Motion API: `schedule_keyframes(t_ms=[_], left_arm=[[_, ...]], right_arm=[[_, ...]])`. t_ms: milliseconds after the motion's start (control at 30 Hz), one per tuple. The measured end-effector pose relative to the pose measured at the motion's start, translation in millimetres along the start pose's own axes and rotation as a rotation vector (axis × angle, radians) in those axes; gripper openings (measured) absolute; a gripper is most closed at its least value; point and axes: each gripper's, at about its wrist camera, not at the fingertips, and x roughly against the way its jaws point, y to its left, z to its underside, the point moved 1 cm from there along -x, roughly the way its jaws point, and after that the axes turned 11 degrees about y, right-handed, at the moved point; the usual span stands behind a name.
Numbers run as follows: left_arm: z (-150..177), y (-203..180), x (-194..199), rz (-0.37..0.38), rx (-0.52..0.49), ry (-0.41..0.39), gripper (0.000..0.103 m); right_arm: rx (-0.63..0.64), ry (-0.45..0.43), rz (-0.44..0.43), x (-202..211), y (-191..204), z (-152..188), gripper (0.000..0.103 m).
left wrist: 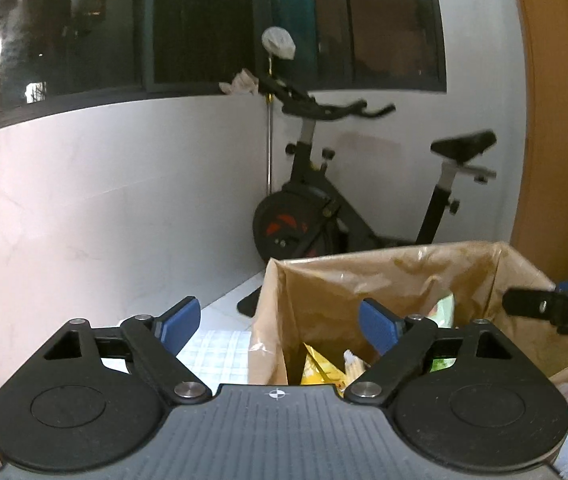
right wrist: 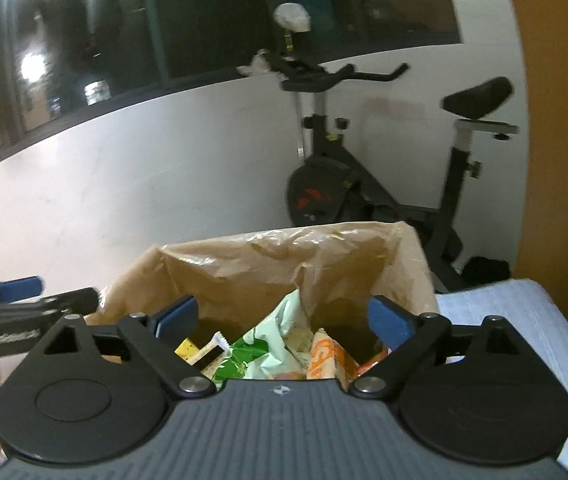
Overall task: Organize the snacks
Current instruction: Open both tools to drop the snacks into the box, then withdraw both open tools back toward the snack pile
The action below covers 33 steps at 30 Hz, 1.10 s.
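Observation:
A brown paper bag [right wrist: 244, 264] stands open in front of both grippers and also shows in the left wrist view [left wrist: 364, 276]. Inside lie several snack packets: a pale green one [right wrist: 280, 332], an orange one [right wrist: 328, 356] and a yellow one [left wrist: 320, 368]. My left gripper [left wrist: 280, 324] is open and empty over the bag's left edge. My right gripper [right wrist: 284, 318] is open and empty just above the bag's opening. The right gripper's finger shows at the right of the left wrist view [left wrist: 552, 308]; the left gripper shows at the left of the right wrist view [right wrist: 16, 300].
An exercise bike [left wrist: 344, 200] stands by the white wall behind the bag. A pale checked cloth [right wrist: 524, 320] covers the surface under the bag. A wooden panel [left wrist: 556, 120] rises on the right. Dark windows run along the top.

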Motion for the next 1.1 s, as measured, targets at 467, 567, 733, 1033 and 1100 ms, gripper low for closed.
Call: schedule_keyframes(t_ms=[467, 567, 733, 1033, 1100], left_arm=[[25.4, 23.7, 44.7, 0.026, -0.024, -0.036, 0.087], [42.1, 28.1, 47.5, 0.002, -0.037, -0.014, 0.087], [74.5, 41.2, 43.6, -0.001, -0.028, 0.025, 0.087], [110.9, 56.2, 20.7, 0.003, -0.059, 0.095, 0.079], [117.6, 52.7, 16.9, -0.002, -0.080, 0.111, 0.079]], right_arm=[[0.086, -0.045, -0.045, 40.7, 5.5, 27.6, 0.103], [0.097, -0.033, -0.040, 41.3, 5.4, 42.1, 0.103], [0.119, -0.026, -0.069, 42.9, 6.2, 70.8, 0.103], [0.159, -0.029, -0.113, 34.1, 3.2, 116.0, 0.103], [0.170, -0.008, -0.114, 29.3, 2.3, 125.2, 0.103]])
